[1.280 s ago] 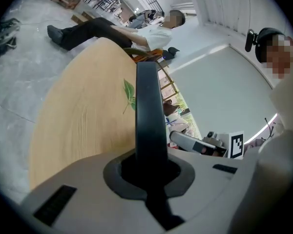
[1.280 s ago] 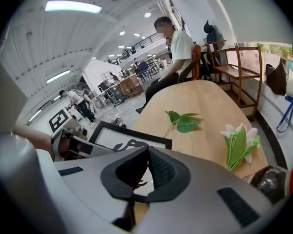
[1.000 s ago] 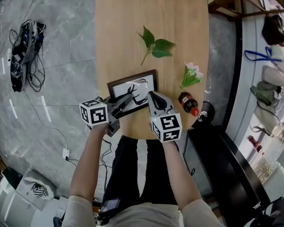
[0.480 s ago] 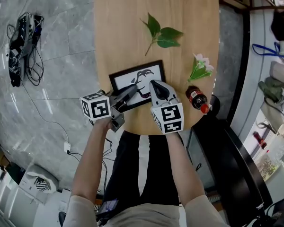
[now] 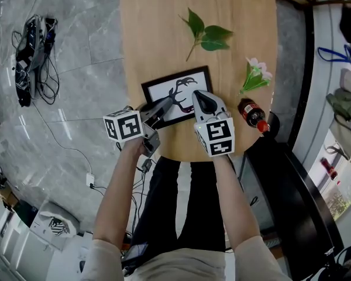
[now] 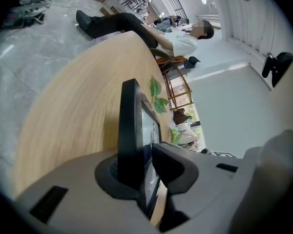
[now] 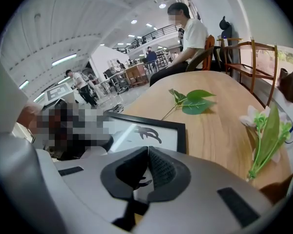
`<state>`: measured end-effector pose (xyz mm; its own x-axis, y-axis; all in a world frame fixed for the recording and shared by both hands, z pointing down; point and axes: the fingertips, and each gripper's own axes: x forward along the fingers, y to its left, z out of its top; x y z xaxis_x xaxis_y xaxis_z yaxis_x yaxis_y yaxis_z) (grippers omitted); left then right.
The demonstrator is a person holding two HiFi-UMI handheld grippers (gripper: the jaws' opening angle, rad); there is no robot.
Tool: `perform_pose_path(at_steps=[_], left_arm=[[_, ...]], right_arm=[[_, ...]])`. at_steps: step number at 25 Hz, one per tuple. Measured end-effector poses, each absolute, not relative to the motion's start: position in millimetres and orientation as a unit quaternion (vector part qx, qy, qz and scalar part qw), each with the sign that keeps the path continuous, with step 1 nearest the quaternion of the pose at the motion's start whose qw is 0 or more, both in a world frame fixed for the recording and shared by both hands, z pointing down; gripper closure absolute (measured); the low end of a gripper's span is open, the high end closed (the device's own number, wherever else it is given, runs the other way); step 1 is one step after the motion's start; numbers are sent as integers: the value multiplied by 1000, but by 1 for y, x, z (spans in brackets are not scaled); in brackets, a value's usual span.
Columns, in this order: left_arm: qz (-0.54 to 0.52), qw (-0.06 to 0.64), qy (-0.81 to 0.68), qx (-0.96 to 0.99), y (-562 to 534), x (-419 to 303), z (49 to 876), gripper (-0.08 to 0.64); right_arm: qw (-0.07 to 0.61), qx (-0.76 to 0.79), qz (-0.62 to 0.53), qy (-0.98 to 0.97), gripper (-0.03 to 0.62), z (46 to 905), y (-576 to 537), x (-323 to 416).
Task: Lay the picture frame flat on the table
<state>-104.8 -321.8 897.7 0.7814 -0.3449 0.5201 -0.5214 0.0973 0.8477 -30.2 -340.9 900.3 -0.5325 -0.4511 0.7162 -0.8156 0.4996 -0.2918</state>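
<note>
A black picture frame (image 5: 178, 86) with a dark antler-like drawing lies face up near the table's front edge. My left gripper (image 5: 165, 105) is shut on its near left edge, and in the left gripper view the frame's rim (image 6: 132, 126) sits clamped between the jaws of the left gripper (image 6: 146, 165). I cannot tell whether its back rests fully on the wood. My right gripper (image 5: 200, 99) hovers over the frame's near right corner, its jaws shut with nothing between them. The right gripper view has the frame (image 7: 154, 130) just beyond the right gripper (image 7: 147, 162).
A green leaf sprig (image 5: 205, 35) lies farther back on the oval wooden table (image 5: 158, 22). A flower stem (image 5: 255, 78) and a lying bottle with a red cap (image 5: 253, 115) are at the right edge. Cables (image 5: 29, 57) are on the floor to the left.
The head view has shifted slightly. Both grippers and the frame keep nearly the same place on the table, the left still clamped on the frame.
</note>
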Motion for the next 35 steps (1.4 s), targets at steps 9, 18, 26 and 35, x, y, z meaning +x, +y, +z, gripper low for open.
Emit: perform_pose_path(at_steps=[9,18,26,35], left_arm=[[70,667,-347,655,-321,-119,898,469],[101,657,-339,665,-312,-126,899,465],[112,665,-349,650,-302,-144,907,459],[144,662,-361,640,-288,-158,920,459]], right_arm=[[285,392,319,-814,558,901,-341,-31],[283,401,321,-810,558,903,-341,-28],[303,404,311,-805,558,905,-339,-32],[322,406,303,-800,558,910,-339,-34]])
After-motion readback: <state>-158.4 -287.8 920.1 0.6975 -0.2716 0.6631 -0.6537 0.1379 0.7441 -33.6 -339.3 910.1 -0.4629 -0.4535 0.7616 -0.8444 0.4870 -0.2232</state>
